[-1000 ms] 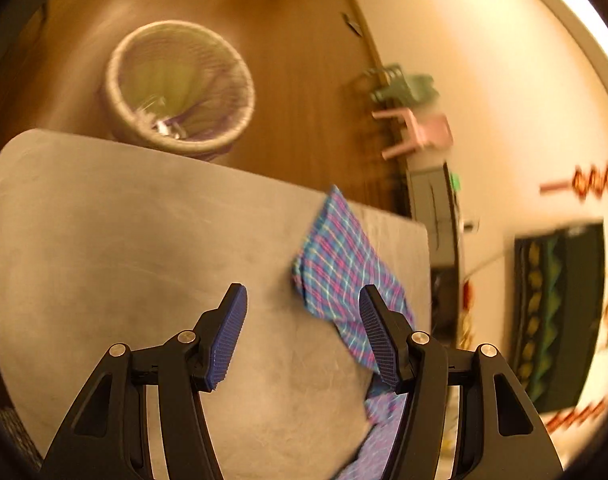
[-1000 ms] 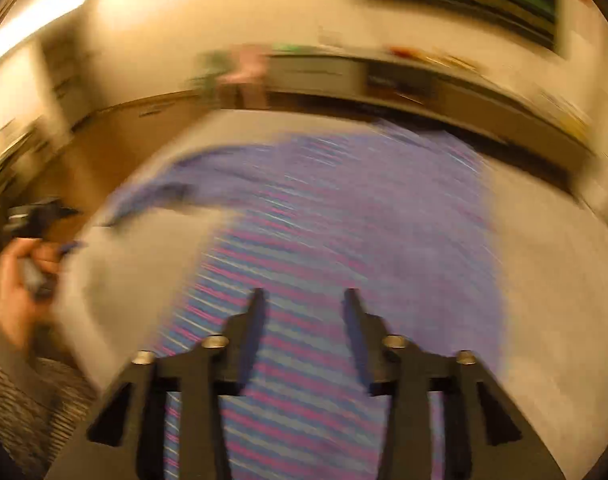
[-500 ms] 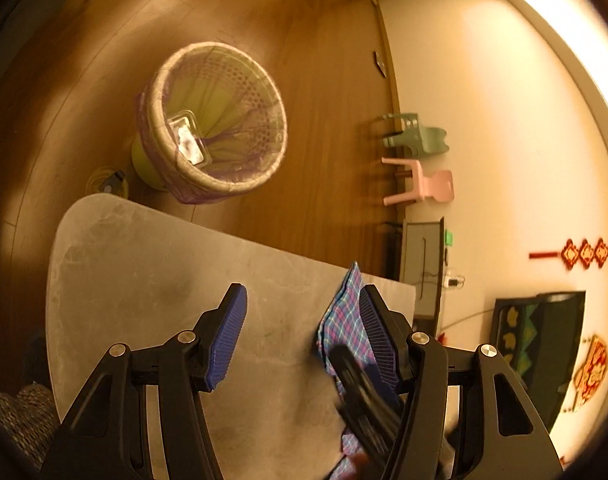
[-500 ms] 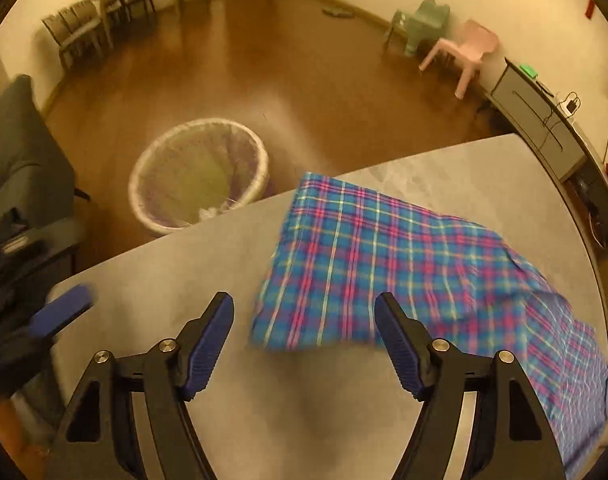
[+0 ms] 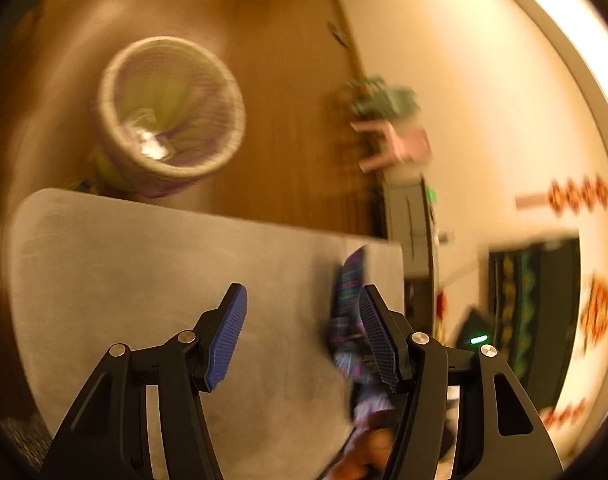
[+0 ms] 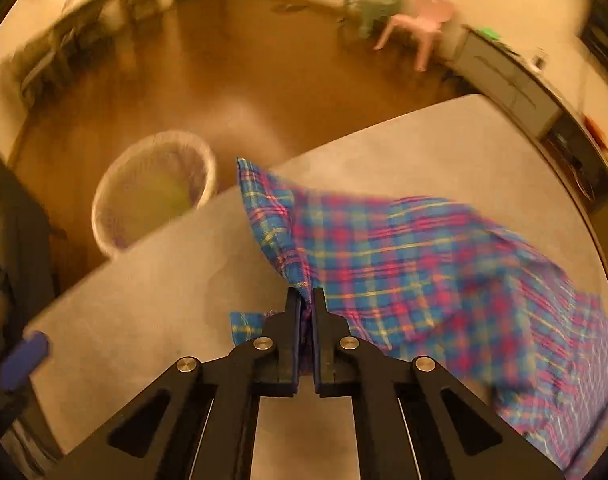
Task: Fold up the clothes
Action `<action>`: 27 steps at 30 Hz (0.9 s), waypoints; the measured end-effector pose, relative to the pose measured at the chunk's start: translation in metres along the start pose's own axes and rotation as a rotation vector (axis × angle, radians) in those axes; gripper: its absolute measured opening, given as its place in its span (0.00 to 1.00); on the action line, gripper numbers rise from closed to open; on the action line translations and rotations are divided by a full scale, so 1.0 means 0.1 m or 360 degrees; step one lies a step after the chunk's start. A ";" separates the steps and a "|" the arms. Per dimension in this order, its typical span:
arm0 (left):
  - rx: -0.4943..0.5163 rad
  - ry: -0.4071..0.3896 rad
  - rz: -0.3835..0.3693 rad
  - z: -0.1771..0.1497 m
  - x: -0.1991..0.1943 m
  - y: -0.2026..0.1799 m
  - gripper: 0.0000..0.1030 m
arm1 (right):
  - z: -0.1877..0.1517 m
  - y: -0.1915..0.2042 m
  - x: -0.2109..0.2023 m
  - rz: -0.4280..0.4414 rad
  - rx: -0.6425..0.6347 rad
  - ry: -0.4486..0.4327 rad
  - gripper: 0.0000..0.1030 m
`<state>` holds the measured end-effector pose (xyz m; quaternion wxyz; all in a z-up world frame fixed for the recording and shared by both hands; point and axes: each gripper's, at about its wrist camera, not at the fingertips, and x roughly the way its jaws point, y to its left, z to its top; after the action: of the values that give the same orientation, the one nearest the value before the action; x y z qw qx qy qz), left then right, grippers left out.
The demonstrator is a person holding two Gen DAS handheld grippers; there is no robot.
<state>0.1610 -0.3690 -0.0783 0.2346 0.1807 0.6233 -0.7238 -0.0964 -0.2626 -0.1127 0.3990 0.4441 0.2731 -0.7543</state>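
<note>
A blue, pink and yellow plaid cloth (image 6: 404,248) lies on the grey table (image 6: 175,280), spreading to the right. My right gripper (image 6: 306,294) is shut on a raised fold at the cloth's near left edge, its jaws closing tight on the fabric and pulling it up into a ridge. In the left wrist view my left gripper (image 5: 301,292) stands open over bare table (image 5: 143,260) with nothing between its pads. The bunched plaid cloth (image 5: 348,280) shows just behind its right finger. One blue pad of the left gripper (image 6: 23,358) appears at the far left of the right wrist view.
A lined wicker basket (image 6: 155,188) stands on the wooden floor just past the table's far edge. Small pink (image 6: 428,12) and green chairs and a low grey cabinet (image 6: 504,76) line the wall. A hand (image 5: 368,452) shows at the bottom of the left wrist view.
My right gripper went from wide open above the cloth to shut on its near edge, and the cloth rose into a fold. My left gripper stayed open while its view swung.
</note>
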 end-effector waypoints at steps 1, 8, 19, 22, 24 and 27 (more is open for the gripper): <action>0.0134 0.0129 -0.0036 -0.12 0.10 -0.13 0.60 | -0.01 -0.16 -0.21 -0.0003 0.0053 -0.0062 0.05; 0.0979 0.0966 -0.0160 -1.94 0.28 -0.59 0.60 | -0.19 -1.81 -1.90 -0.0227 0.0455 -0.0382 0.05; 0.1719 0.0743 0.0079 -3.14 -0.21 -0.40 0.01 | -0.75 -3.08 -2.81 -0.0155 0.0886 -0.0561 0.05; 0.1835 0.0707 0.0053 -3.26 -0.24 -0.55 0.04 | -0.89 -3.23 -2.90 -0.0126 0.0952 -0.0625 0.05; 0.1912 0.0671 0.0017 -3.34 -0.27 -0.65 0.03 | -1.05 -3.43 -3.05 -0.0133 0.1024 -0.0696 0.05; 0.2092 0.0599 -0.0054 -3.53 -0.46 -0.82 0.03 | -1.42 -3.83 -3.38 -0.0161 0.1170 -0.0802 0.05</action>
<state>0.1417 -0.0060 -0.0414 -0.0476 0.3987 0.0874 -0.9117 -0.2589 0.1717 0.1448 0.2314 0.3447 -0.0974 -0.9045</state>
